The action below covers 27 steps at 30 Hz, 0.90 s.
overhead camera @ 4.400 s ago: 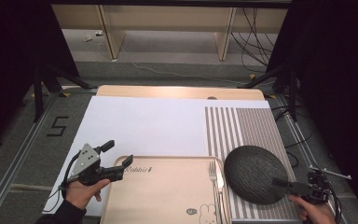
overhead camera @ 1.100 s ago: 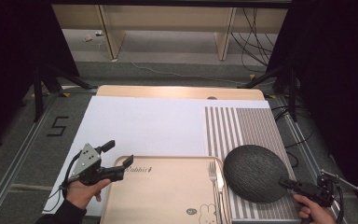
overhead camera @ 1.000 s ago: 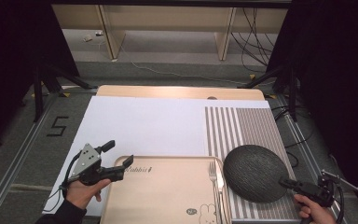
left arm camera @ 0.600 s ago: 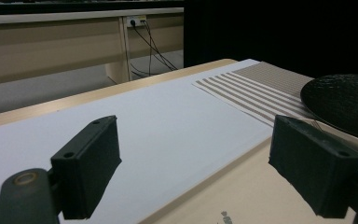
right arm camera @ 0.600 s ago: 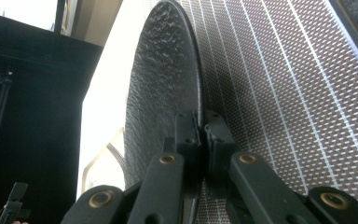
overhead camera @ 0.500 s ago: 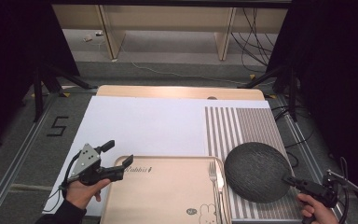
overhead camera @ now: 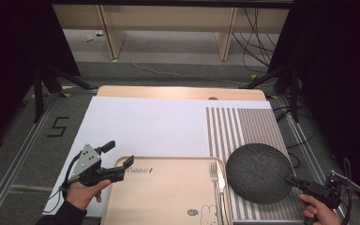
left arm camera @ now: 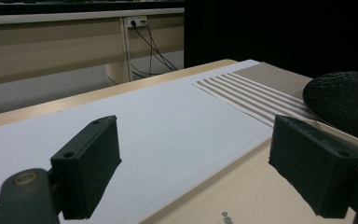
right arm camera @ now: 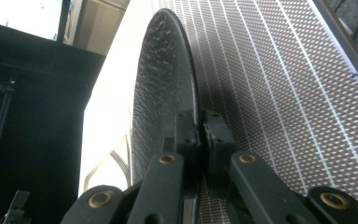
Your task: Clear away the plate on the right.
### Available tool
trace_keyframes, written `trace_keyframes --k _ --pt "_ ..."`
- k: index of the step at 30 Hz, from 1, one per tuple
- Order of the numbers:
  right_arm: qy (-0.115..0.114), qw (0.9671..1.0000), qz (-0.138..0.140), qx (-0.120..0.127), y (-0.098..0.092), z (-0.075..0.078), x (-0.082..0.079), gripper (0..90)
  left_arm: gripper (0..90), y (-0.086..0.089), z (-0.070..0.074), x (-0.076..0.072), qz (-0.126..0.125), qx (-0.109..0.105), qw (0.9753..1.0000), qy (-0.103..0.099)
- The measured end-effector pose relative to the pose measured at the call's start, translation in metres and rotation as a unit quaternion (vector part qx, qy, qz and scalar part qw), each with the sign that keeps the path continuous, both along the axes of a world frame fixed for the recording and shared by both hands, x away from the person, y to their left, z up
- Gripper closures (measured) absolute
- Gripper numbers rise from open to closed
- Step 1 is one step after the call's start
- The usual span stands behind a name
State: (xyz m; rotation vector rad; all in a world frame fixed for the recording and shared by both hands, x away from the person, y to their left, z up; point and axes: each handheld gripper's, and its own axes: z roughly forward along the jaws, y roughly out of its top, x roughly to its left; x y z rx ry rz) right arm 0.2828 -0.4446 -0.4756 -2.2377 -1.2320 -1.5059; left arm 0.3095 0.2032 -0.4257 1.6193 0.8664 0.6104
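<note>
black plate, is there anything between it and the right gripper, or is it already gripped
Nothing stands between them. The right gripper is shut on the black plate at its near right rim, both jaws pressed against the edge. The fork lies to the plate's left on the tray, not in the way.

In the high view, the gold tray (overhead camera: 168,197) ran off the bottom edge, as did both forearms, and the small print beside its rabbit mark was too small to read. The dark plate (right arm camera: 161,93) hid the near tines of the fork (overhead camera: 215,180), and in the right gripper view the jaws covered its near rim.
</note>
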Motion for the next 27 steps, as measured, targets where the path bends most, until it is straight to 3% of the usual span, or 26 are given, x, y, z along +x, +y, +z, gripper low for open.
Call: trace_keyframes --k 14,27 --pt "-0.031 0.9985 -0.015 0.043 0.002 0.008 -0.003 87.0 15.7 0.001 0.000 0.000 0.002 0.000 1.0000 -0.001" --pt "-0.053 0.9963 0.006 0.068 0.020 0.017 0.001 86.9 15.7 0.001 0.000 0.000 0.003 0.000 1.0000 -0.003"
